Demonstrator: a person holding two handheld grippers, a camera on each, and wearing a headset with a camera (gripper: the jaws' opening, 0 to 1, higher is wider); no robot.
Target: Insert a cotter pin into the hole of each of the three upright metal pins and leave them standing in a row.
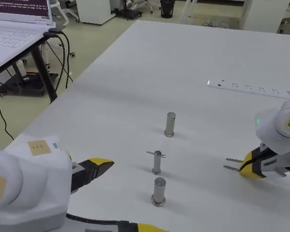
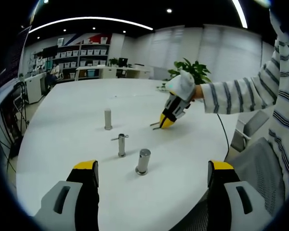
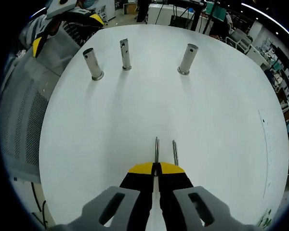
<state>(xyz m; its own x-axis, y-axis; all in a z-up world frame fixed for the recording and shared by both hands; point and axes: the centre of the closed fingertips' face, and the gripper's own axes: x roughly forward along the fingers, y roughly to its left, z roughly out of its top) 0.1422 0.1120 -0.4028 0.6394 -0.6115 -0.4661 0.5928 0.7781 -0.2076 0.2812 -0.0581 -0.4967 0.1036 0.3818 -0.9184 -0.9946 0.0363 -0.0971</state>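
Left gripper (image 1: 125, 195), at 7 o'clock, gapes wide and empty, likely ready to steady a pin. 3 pins (image 1: 158, 191) stand in a row at centre; the middle pin (image 1: 157, 165) carries its cotter (image 1: 155, 154). Right gripper (image 1: 245, 167), at 3 o'clock, pinches 2 prongs (image 1: 233, 160) aimed at the row.

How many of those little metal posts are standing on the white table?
3, standing in a row: the far post, the middle post with a cotter pin through its top, and the near post. None seems hidden.
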